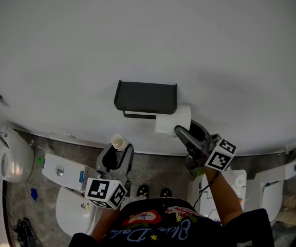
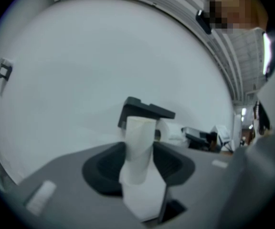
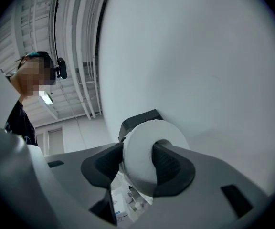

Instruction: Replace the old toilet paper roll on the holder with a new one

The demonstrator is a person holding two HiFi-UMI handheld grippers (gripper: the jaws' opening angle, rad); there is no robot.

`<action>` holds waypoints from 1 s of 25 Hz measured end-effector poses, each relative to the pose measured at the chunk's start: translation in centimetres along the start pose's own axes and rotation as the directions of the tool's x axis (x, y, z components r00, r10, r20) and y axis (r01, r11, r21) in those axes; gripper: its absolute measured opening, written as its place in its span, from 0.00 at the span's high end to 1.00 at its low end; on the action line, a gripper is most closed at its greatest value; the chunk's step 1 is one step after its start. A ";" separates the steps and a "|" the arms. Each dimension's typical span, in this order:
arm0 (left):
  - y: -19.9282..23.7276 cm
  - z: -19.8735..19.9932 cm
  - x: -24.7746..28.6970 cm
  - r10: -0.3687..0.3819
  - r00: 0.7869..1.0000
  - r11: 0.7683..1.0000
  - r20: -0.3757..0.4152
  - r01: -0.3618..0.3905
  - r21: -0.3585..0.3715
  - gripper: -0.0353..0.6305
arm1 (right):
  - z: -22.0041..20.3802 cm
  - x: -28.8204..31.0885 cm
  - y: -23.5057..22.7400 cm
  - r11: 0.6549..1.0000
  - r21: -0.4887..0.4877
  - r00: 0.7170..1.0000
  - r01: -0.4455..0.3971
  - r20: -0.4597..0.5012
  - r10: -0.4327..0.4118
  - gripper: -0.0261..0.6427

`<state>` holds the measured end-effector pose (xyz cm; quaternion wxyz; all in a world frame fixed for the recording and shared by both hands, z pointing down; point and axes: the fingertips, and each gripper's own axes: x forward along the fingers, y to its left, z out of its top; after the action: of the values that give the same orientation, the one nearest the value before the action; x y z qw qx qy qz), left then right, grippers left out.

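A black holder (image 1: 146, 98) with a flat shelf top hangs on the pale wall. The new white toilet roll (image 1: 169, 120) sits just below the holder's right end. My right gripper (image 1: 185, 126) is shut on it, one finger inside the core and the other outside on the paper. In the right gripper view the roll (image 3: 144, 159) fills the jaws, with the holder (image 3: 137, 120) right behind it. My left gripper (image 1: 119, 149) hangs lower and to the left, shut on the empty cardboard tube (image 1: 117, 141). That tube (image 2: 140, 147) stands upright between the jaws in the left gripper view.
A white toilet (image 1: 73, 210) with its cistern (image 1: 63, 173) stands below at the left, and a urinal (image 1: 12, 161) is on the far left wall. More white fixtures (image 1: 240, 181) stand at the right. The person's shoes (image 1: 153, 192) rest on the grey stone floor.
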<state>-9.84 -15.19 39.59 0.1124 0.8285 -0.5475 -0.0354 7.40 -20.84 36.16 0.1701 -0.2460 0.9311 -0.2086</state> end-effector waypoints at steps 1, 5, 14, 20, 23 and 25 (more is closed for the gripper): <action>0.1 0.0 -0.2 0.005 1.000 1.000 0.002 -0.005 -0.001 0.67 | -0.4 0.6 0.4 1.000 -0.001 1.000 -0.013 -0.012 0.013 0.67; 0.5 -0.1 -0.9 0.019 1.000 1.000 0.006 -0.019 -0.005 0.67 | -1.7 2.4 1.9 0.998 -0.024 0.998 -0.049 -0.049 0.048 0.67; 1.9 0.3 -1.3 0.025 1.000 1.000 0.006 -0.025 -0.009 0.67 | -3.6 6.0 3.5 0.996 -0.067 0.993 -0.052 -0.108 0.044 0.68; 1.1 0.1 -0.5 0.012 1.000 1.000 0.006 -0.012 -0.008 0.67 | -4.5 7.0 3.9 0.993 -0.107 0.991 -0.055 -0.125 0.042 0.69; 0.8 0.1 -0.3 0.005 1.000 1.000 0.006 -0.005 -0.007 0.67 | -4.8 7.3 3.9 0.993 -0.105 0.993 -0.048 -0.115 0.035 0.69; 0.7 -0.1 -0.2 0.001 1.000 1.000 0.003 -0.001 -0.007 0.67 | -4.9 7.3 3.8 0.993 -0.113 0.994 -0.045 -0.107 0.033 0.69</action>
<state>-10.48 -15.25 39.84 0.1144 0.8276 -0.5481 -0.0383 -2.11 -20.16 37.00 0.1107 -0.2258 0.9539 -0.1637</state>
